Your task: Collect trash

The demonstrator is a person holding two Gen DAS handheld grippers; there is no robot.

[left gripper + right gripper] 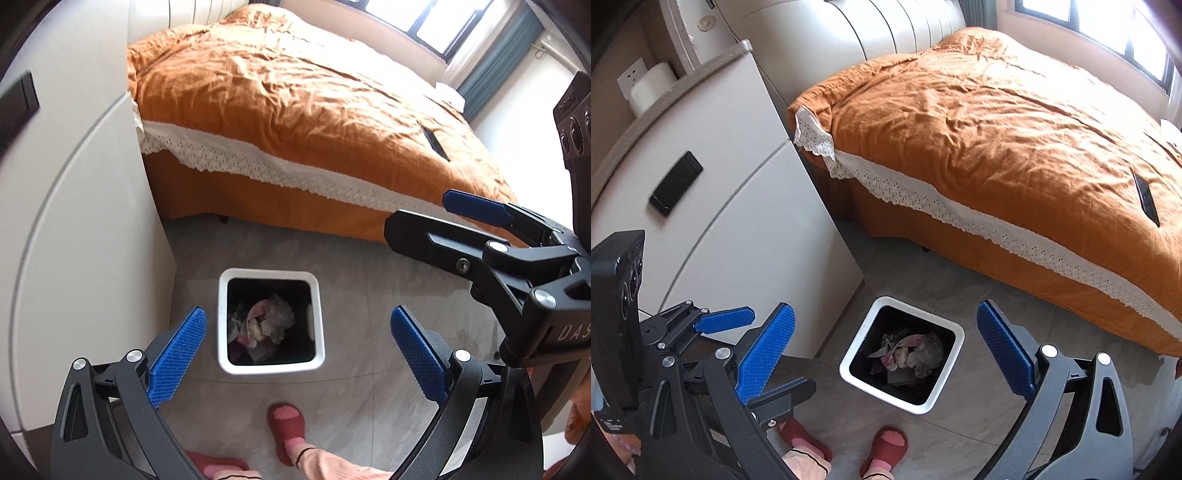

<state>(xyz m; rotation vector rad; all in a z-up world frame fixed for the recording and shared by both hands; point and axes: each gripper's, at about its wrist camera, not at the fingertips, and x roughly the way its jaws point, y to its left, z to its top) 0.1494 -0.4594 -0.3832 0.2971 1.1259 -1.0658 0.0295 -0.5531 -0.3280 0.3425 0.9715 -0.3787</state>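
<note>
Landmark: the white square plastic waste bin with black liner (271,322), on grey floor tiles.

Biggest thing, the bed under a wrinkled orange cover with white lace edging (295,110), stands behind the bin, well apart. The white rounded bedside cabinet (713,206) sits just beside the bin on its left. My feet in red slippers (884,448) are in front of the bin, near it. A flat dark phone-like slab (1146,199) lies on the orange cover, far behind-right of the bin.

Task thing: the crumpled wad of paper, tissue and clear film trash (908,352) is inside the bin, low down, nothing on the floor around it that I can see.

Handling, my guess: trash is very light, soft, squashes, film bits slippery; pinch a bunched fold, not a flat sheet. Bin itself looks light, stiff and smooth-walled; take it by the rim wall, one pad inside, one outside.

My left claw (297,363) is above the bin, jaws spread wide, empty. My right claw (884,350) too, fully spread, holding nothing, bin seen between the pads but far below.
</note>
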